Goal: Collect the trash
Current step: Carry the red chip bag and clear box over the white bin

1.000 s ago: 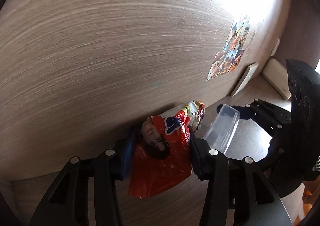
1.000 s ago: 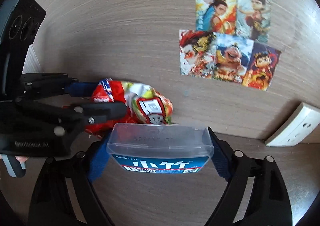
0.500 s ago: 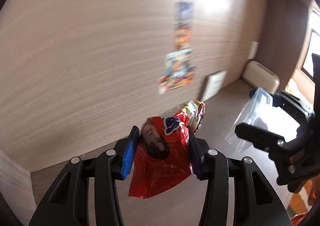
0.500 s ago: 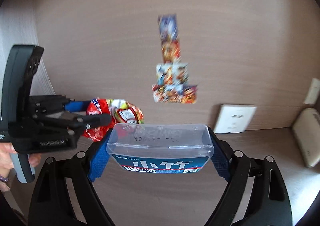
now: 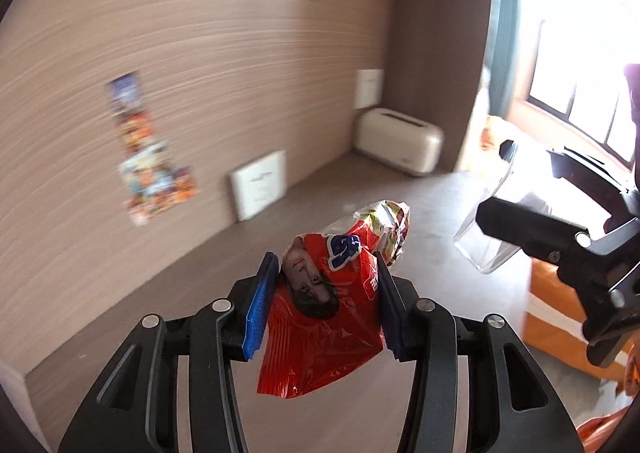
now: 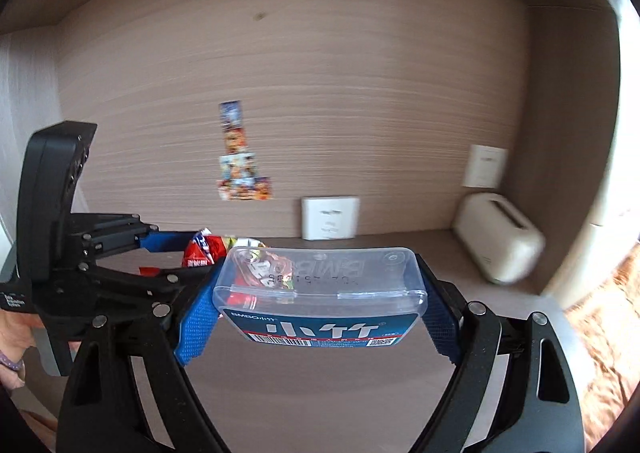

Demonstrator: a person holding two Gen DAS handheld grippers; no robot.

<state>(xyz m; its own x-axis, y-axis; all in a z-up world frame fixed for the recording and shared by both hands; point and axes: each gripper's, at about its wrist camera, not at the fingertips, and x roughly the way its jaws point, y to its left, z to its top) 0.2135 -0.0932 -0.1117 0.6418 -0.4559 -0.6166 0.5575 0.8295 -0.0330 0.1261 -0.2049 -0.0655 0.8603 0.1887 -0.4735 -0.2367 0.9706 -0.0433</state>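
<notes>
Left gripper (image 5: 326,293) grips a red wrapper (image 5: 324,317); right gripper (image 6: 318,305) clamps a clear box (image 6: 320,289). Carrying step; next probably needs a bin, unseen here.

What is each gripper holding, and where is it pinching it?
The left gripper pinches the red snack wrapper across its middle. The right gripper clamps the clear plastic box by its two short ends.

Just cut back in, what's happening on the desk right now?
Both grippers are loaded and off the desk. The left gripper is shut on a crumpled red snack wrapper, and the right gripper clamps a clear plastic box with a blue label by its ends. A cream toaster and a white card sit at the back wall. No bin is in view.
</notes>
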